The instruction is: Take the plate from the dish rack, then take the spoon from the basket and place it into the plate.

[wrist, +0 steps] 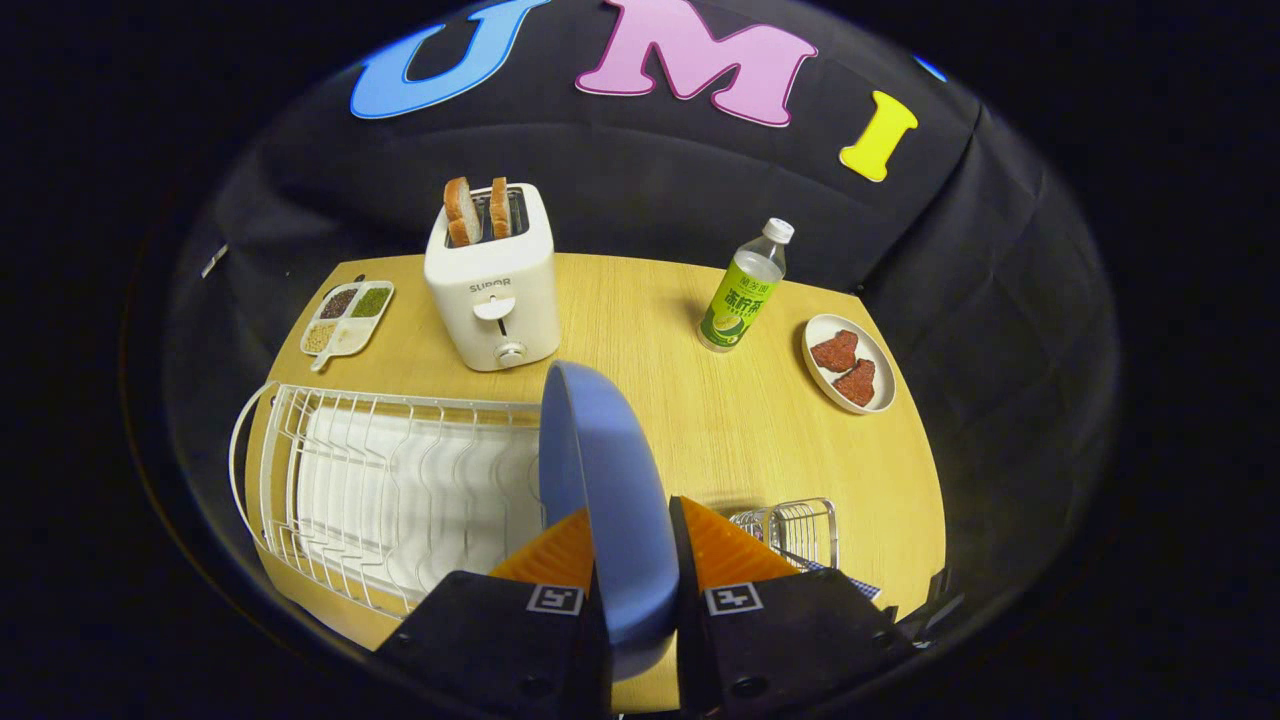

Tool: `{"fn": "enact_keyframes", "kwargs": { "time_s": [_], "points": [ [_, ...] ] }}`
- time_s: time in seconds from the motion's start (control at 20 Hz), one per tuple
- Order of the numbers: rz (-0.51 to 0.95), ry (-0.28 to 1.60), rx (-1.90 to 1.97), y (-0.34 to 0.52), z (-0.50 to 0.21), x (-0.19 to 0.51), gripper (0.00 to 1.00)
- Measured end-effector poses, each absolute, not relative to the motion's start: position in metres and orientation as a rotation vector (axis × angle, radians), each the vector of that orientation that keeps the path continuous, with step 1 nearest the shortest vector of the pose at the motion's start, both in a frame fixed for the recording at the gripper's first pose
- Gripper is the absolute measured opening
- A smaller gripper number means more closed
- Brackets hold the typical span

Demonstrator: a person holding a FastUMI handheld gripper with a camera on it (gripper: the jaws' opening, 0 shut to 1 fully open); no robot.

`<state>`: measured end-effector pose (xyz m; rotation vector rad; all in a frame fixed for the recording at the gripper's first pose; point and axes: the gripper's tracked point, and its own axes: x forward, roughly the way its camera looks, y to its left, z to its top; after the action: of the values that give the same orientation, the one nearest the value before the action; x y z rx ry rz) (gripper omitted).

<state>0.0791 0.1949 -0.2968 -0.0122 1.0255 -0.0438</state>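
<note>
A blue plate (605,480) stands on edge between my two orange fingers (555,555), and my gripper (632,560) is shut on its rim. The plate is lifted above the wooden table (660,330), just to the right of the white wire dish rack (380,480), whose slots hold nothing. A small wire basket (795,530) sits on the table just beyond my right finger, partly hidden by it. I cannot make out a spoon in the basket.
A white toaster (495,290) with two bread slices stands at the back of the table, with a divided snack tray (347,317) to its left. A green-labelled bottle (742,290) and a small plate of reddish pieces (850,362) sit toward the back right.
</note>
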Motion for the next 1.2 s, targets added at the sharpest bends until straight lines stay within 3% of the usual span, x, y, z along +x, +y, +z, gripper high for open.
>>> {"fn": "enact_keyframes", "kwargs": {
  "time_s": [0.25,0.55,1.2],
  "points": [
    [-0.044,0.968,-0.132,0.201,-0.278,0.091,0.29],
    [0.036,0.895,0.074,0.201,-0.241,0.083,0.29],
    [0.27,0.864,0.315,0.127,-0.204,-0.032,0.29]
  ]
}}
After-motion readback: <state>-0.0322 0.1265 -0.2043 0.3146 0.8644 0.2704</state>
